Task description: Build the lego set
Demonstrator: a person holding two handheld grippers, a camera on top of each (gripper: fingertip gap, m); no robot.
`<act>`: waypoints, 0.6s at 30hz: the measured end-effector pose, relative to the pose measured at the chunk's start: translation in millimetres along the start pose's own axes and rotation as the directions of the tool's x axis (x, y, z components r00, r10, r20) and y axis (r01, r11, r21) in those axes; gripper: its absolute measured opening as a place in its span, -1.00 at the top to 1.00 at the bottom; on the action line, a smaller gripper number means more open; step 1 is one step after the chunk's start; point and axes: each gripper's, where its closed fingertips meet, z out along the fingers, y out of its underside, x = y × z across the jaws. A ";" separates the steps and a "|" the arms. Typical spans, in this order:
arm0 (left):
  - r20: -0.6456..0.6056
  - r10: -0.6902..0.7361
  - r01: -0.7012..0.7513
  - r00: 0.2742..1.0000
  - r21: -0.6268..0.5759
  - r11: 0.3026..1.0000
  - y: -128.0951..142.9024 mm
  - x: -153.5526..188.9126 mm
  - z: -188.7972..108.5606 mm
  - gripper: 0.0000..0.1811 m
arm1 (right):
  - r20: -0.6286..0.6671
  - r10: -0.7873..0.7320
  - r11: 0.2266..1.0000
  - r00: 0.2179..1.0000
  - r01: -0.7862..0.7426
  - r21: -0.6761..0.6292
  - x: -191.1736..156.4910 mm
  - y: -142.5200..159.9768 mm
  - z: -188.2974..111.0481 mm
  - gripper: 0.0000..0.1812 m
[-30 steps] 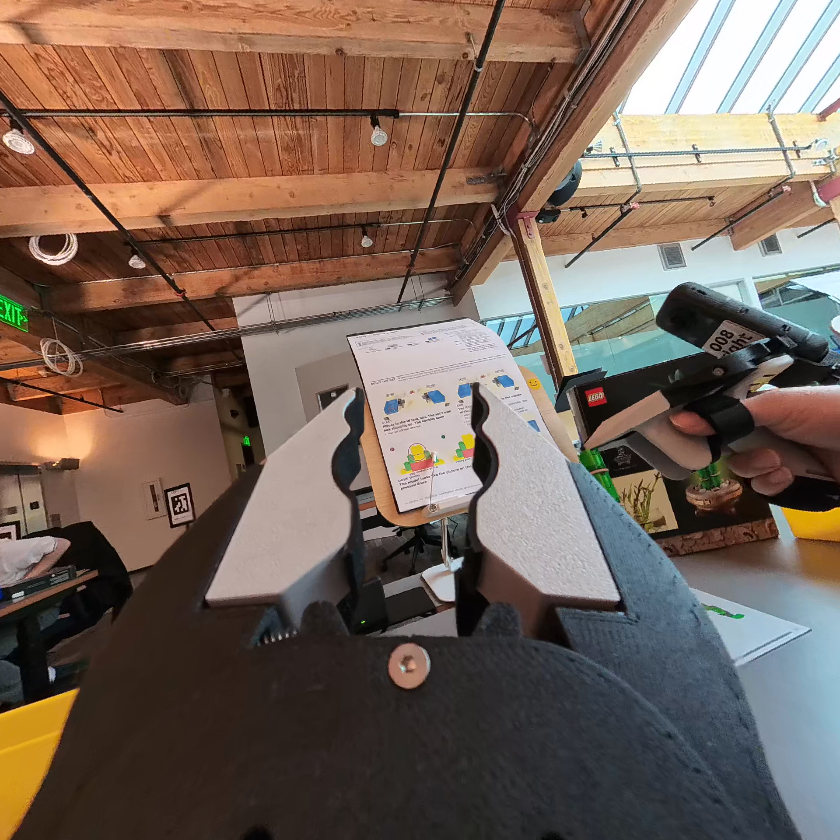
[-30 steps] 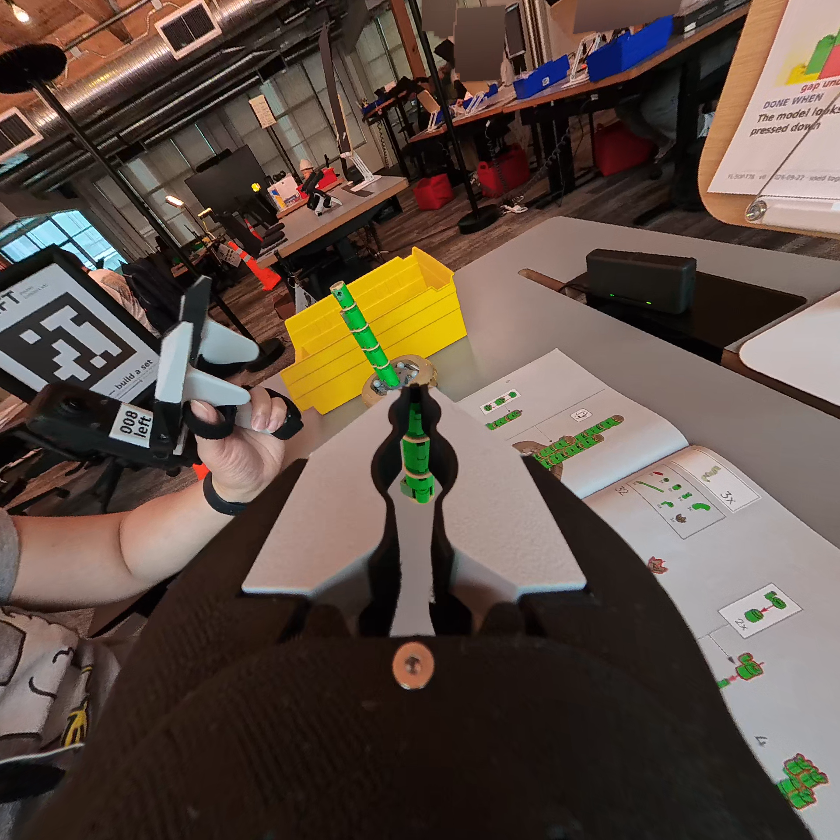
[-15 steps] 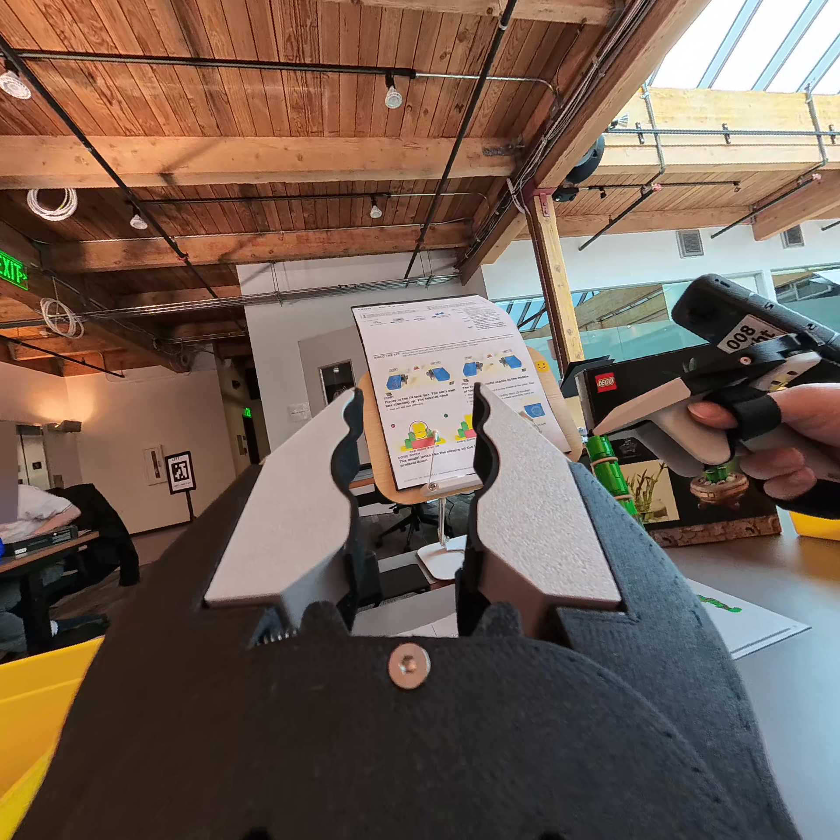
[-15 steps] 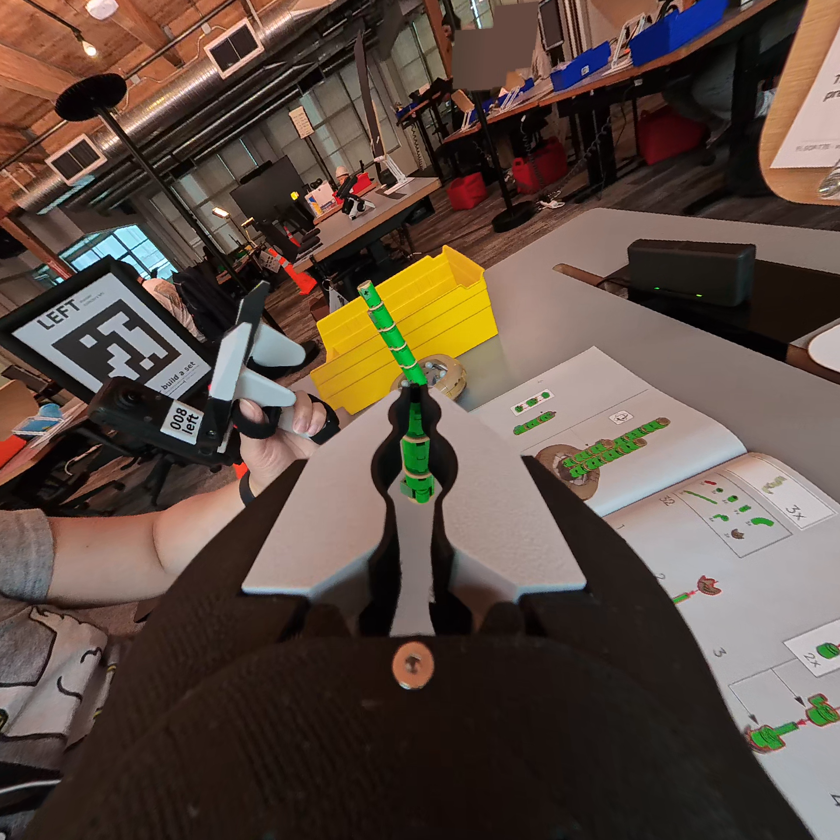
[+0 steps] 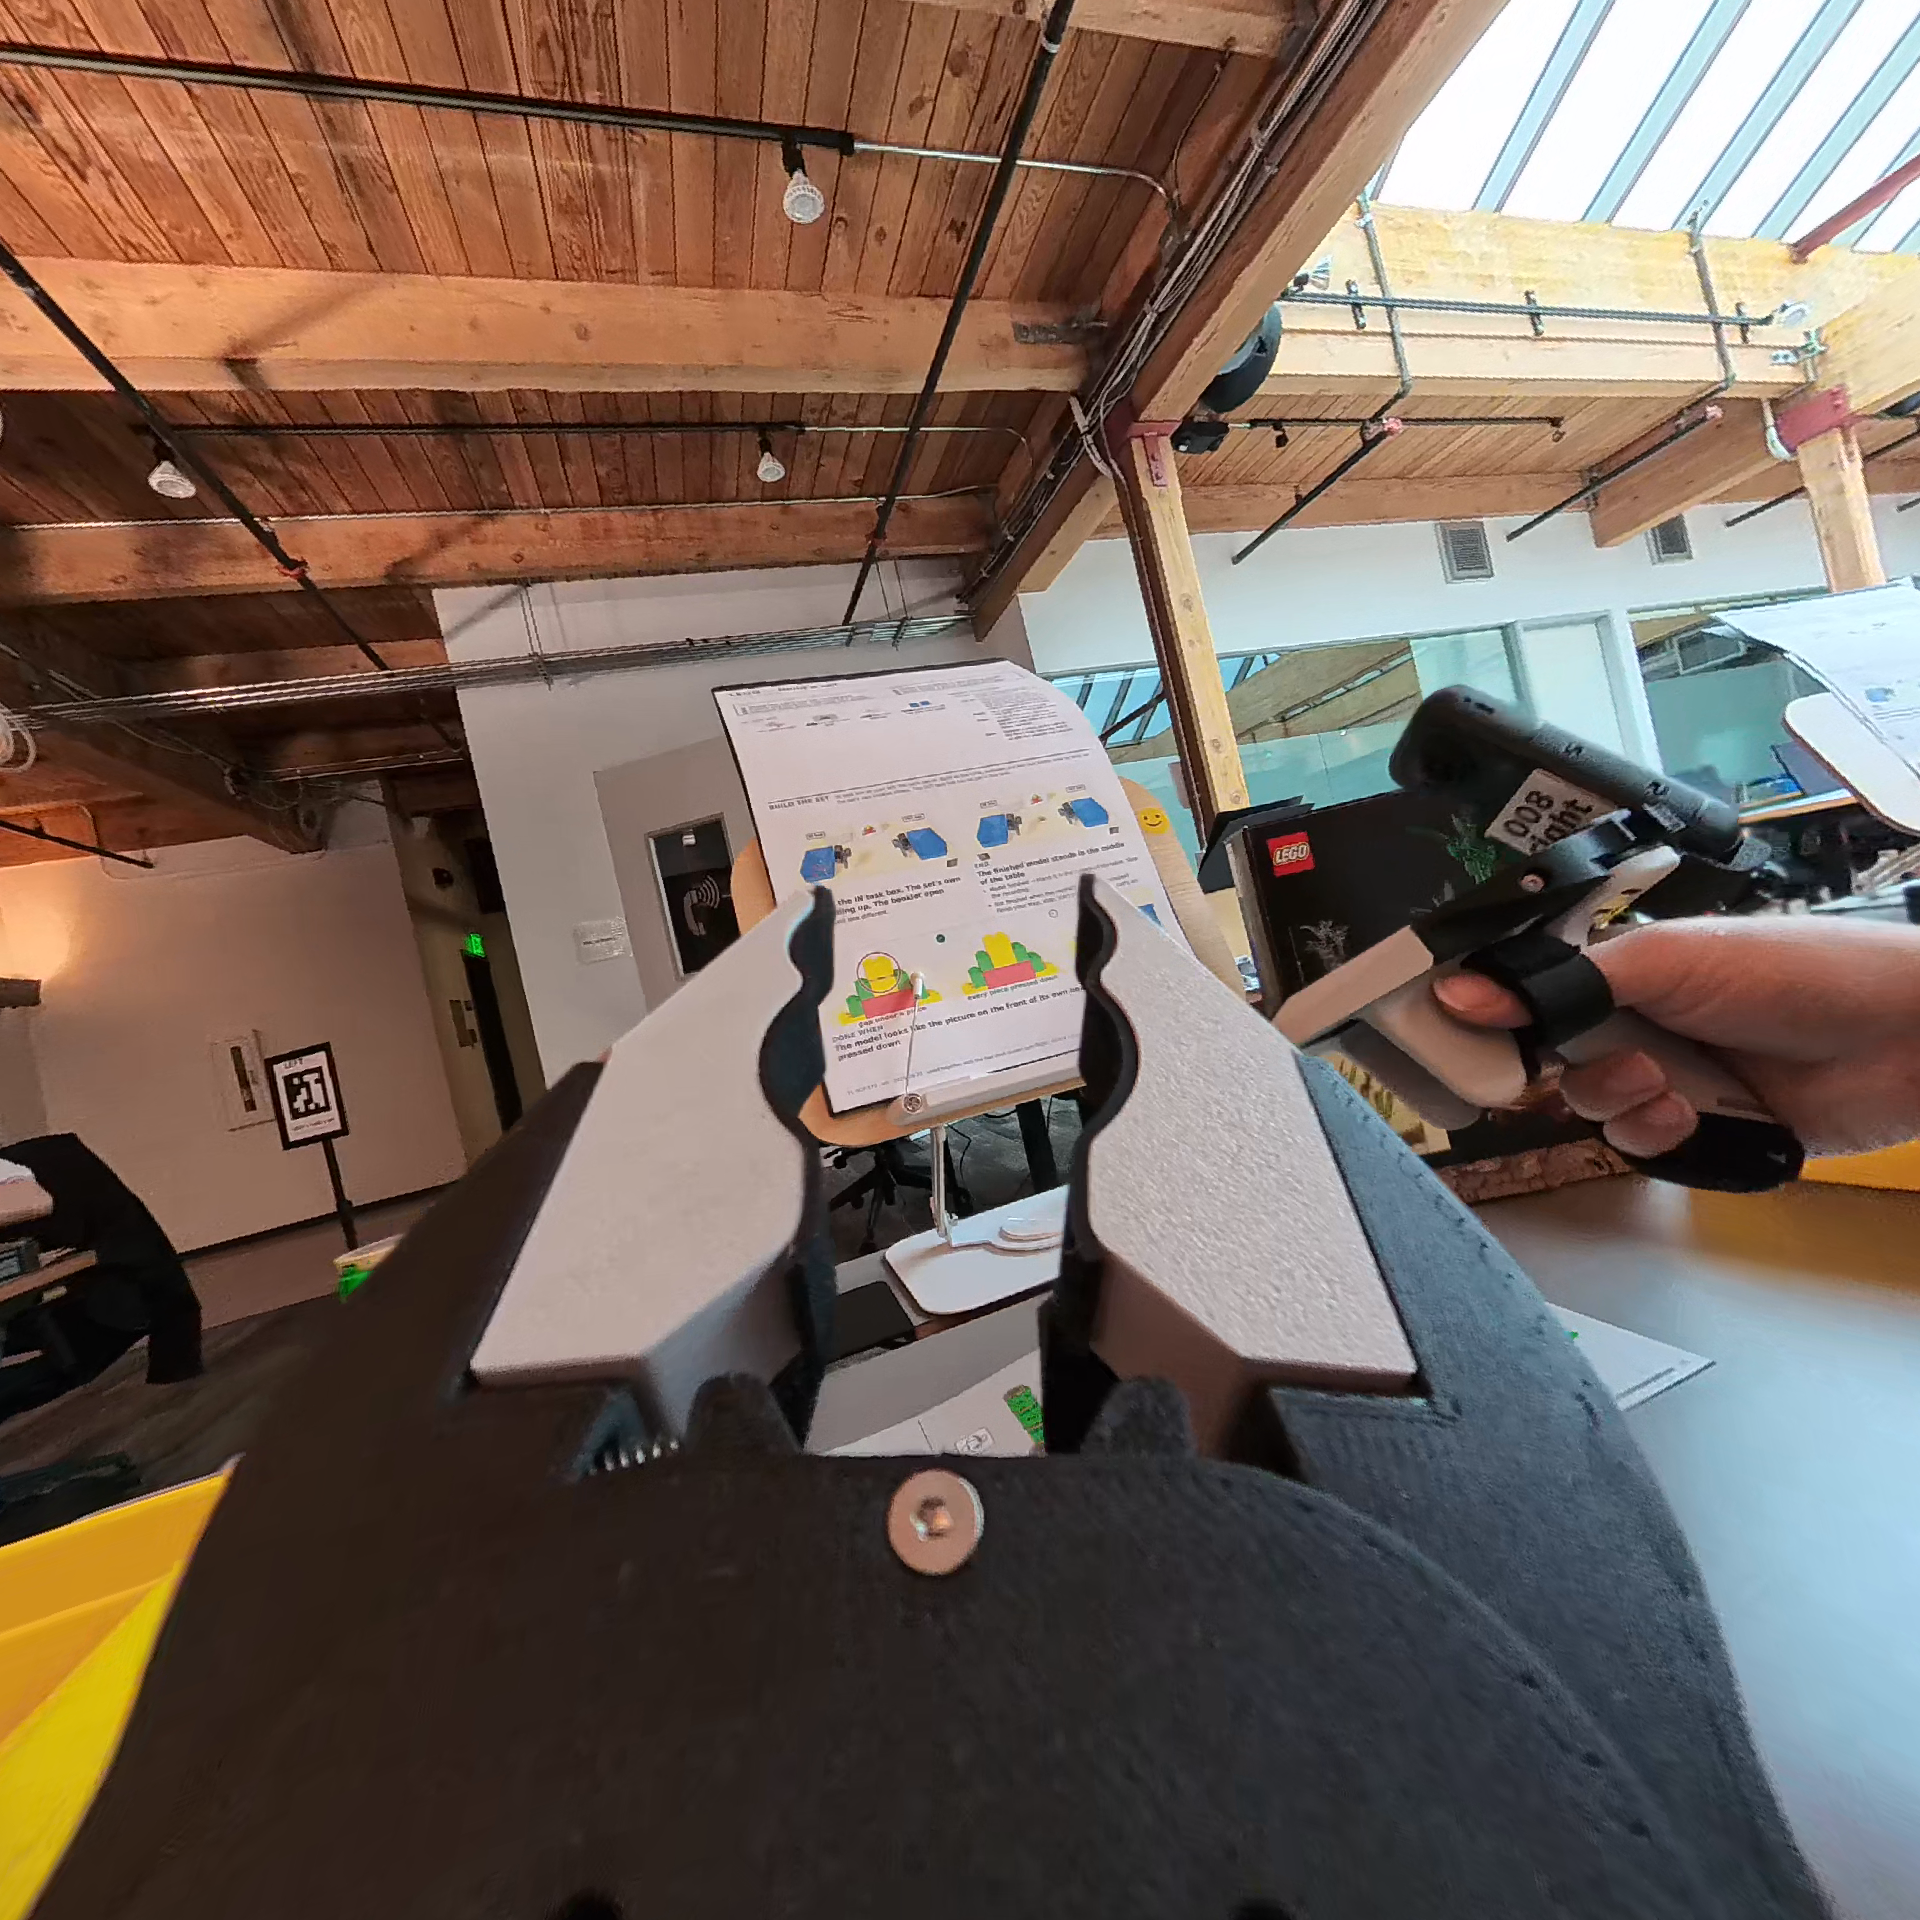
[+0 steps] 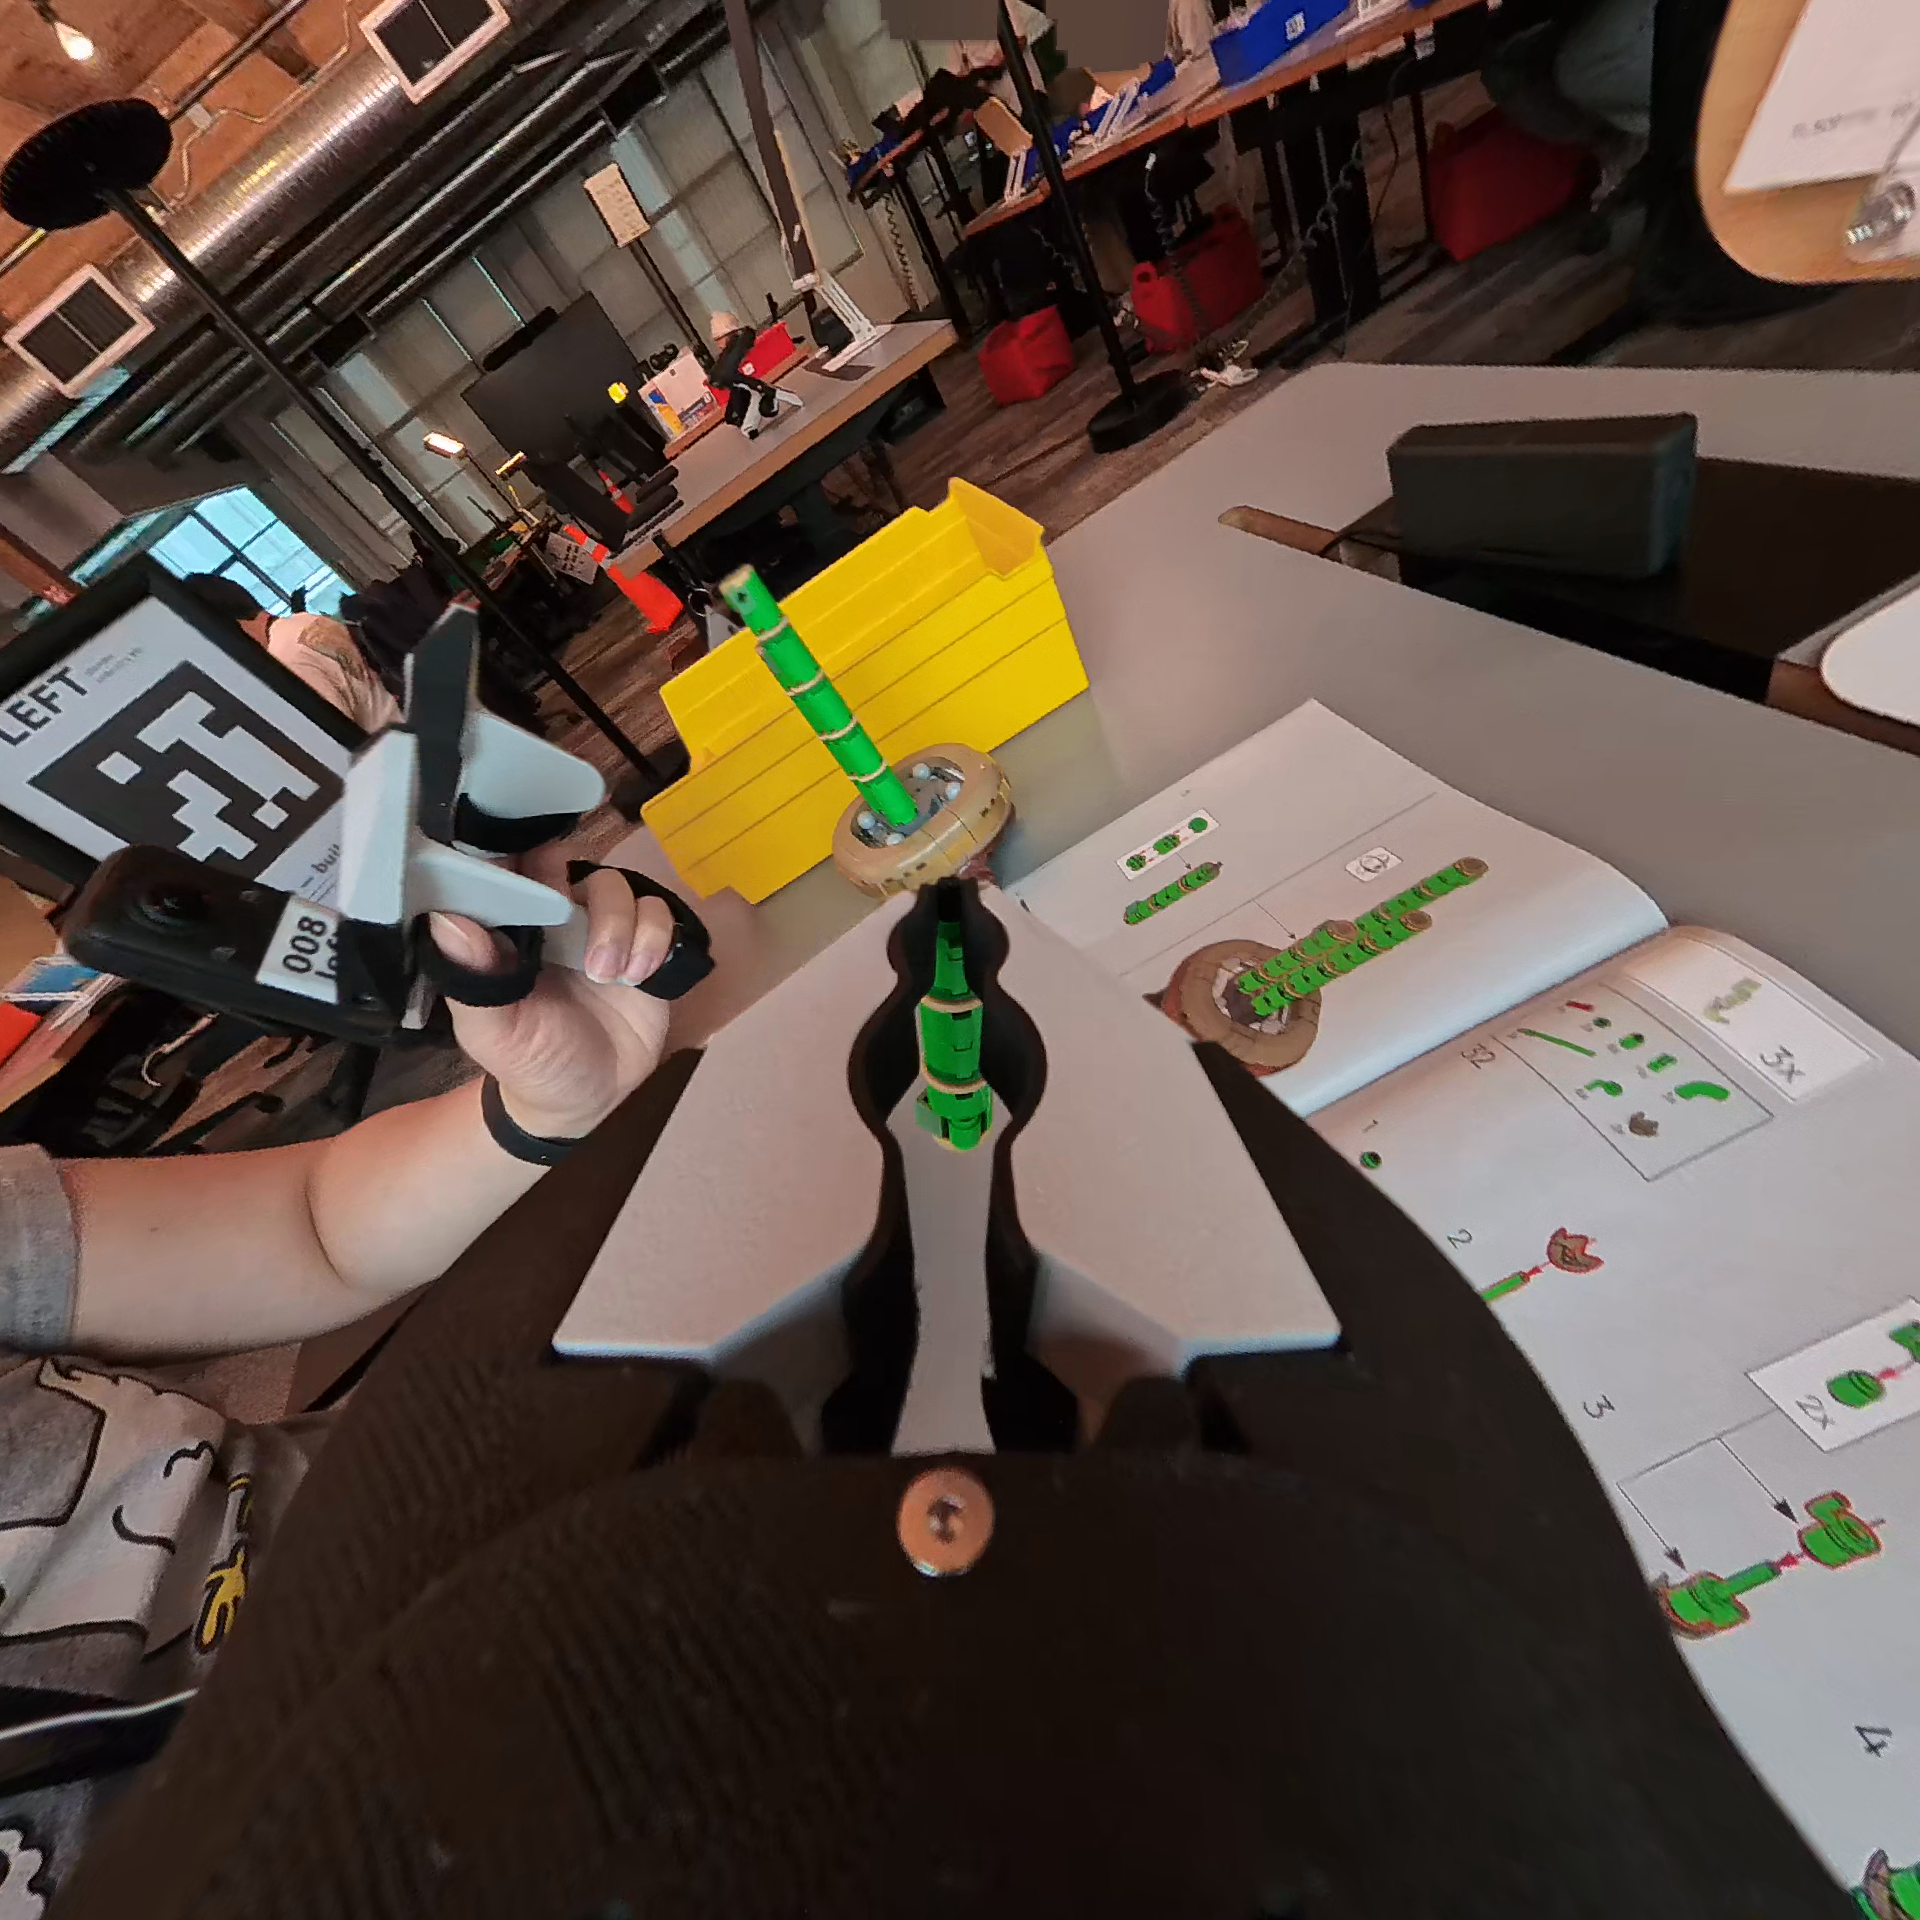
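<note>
My right gripper (image 6: 940, 899) is shut on a short green bamboo stalk piece (image 6: 951, 1049) and holds it above the table. Its tip is just short of a round tan base (image 6: 925, 831), from which a longer green stalk (image 6: 810, 696) stands tilted to the left. My left gripper (image 5: 951, 904) is open and empty and points up at an instruction sheet on a stand (image 5: 935, 831). It shows raised at the left in the right wrist view (image 6: 509, 717). The right gripper (image 5: 1351, 997) shows in the left wrist view, but the held piece is hidden there.
A yellow bin (image 6: 935, 644) stands right behind the base. An open instruction booklet (image 6: 1558, 1039) lies on the grey table to the right. A black box (image 6: 1538, 488) sits farther back. A dark set box (image 5: 1340, 883) stands behind the right gripper. One gripper's finger ends stand about 15 centimeters off the other's. The left tips stand about 20 centimeters off the round tan base (image 6: 925, 831).
My right gripper has moved forward with the green piece, so the base and its stalk are closer. My left gripper has stayed open and swung a little to the left.
</note>
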 end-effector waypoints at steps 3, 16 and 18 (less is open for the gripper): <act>-0.009 -0.005 0.005 1.000 -0.006 1.000 1.4 2.4 1.3 0.50 | -0.008 0.057 0.998 0.998 -0.057 -0.001 15.0 6.2 -0.6 0.97; -0.011 -0.009 0.010 1.000 0.013 1.000 -6.0 4.1 2.4 0.50 | 0.229 0.003 0.992 0.973 -0.032 0.122 -75.9 -47.9 -30.6 0.97; -0.011 -0.011 0.011 1.000 0.018 1.000 -8.1 3.6 2.6 0.50 | 0.288 -0.035 0.991 0.957 -0.005 0.137 -104.4 -56.0 -37.8 0.97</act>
